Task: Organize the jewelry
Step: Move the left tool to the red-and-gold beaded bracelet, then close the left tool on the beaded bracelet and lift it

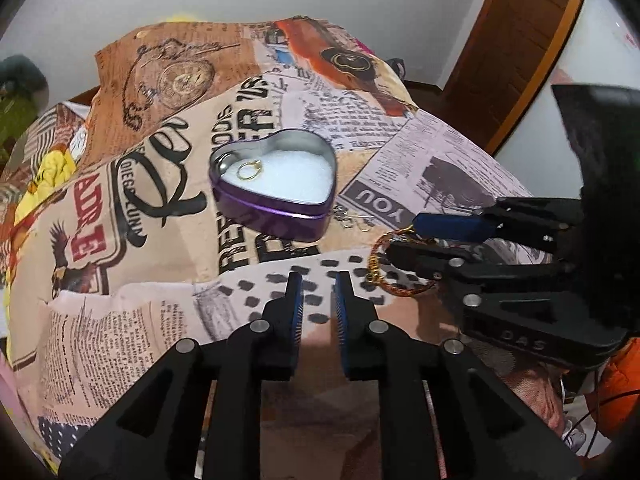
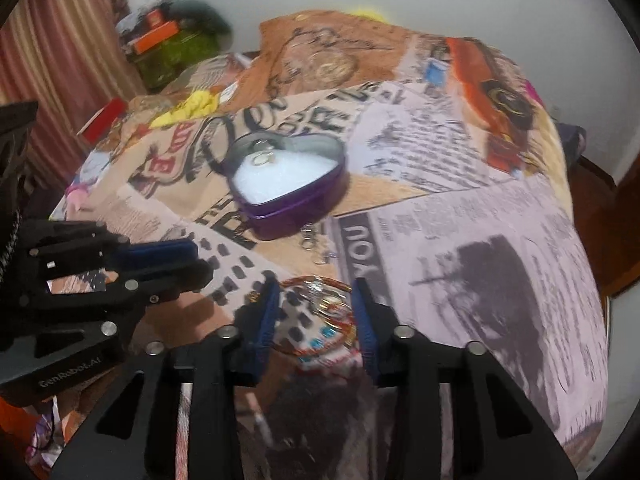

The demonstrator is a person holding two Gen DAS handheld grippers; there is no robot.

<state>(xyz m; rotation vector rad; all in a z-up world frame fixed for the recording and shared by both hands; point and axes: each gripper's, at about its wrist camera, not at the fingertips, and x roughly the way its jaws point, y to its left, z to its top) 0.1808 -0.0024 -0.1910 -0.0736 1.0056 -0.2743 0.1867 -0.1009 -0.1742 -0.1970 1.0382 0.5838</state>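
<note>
Newspaper-print cloth is spread over the surface (image 2: 460, 240). One gold ring (image 1: 249, 169) has been put in the heart tin (image 1: 276, 184). Small rings (image 2: 314, 246) are left at 6 o'clock of it. Bangles (image 2: 320, 320) are framed by the spread right hand-held gripper (image 2: 316, 316). Nothing is held by the spread left hand-held gripper (image 1: 318, 300).

A newspaper-print cloth (image 1: 420, 148) covers the table; a curtain (image 2: 60, 40) hangs behind.

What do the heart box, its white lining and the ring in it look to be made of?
Heart box: thin metal, likely tin; glossy purple outside, silvery reflective inner wall. Lining: matte white, grainy, probably foam or felt. Ring: shiny gold-coloured metal; real gold or plating cannot be told.
</note>
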